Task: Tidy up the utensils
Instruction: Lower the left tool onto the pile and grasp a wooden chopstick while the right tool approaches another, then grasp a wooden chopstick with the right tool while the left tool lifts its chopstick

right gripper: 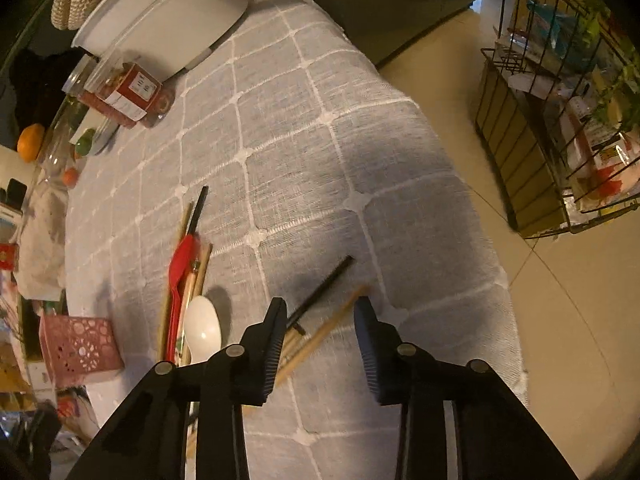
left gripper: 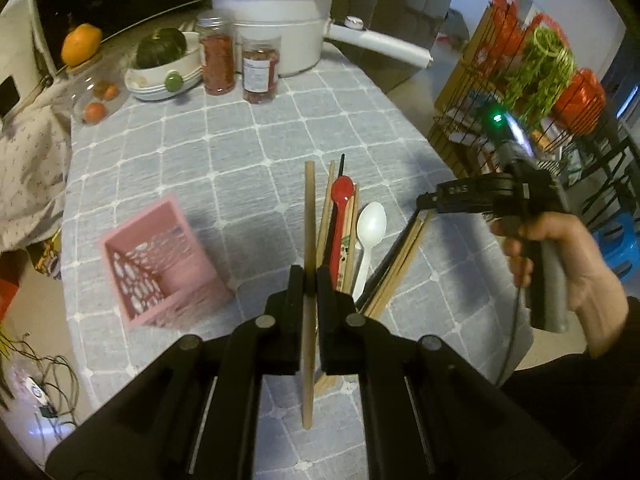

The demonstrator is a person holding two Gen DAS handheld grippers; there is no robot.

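Left gripper (left gripper: 310, 280) is clamping one pale wooden chopstick (left gripper: 309, 216).
Right gripper (right gripper: 320, 316) is hovering, jaws apart, above chopsticks right of the pink basket (left gripper: 160, 264).

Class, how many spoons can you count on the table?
2: the red spoon lies among the chopsticks, and the white spoon lies just right of it. More may hide underneath.

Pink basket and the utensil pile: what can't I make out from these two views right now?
- Pink basket: its floor is hidden by its own walls in the left wrist view, so contents are unknown.
- Wooden chopstick in the left gripper: middle hidden by the fingers.
- Chopsticks under the right gripper: near ends hidden behind its fingers.
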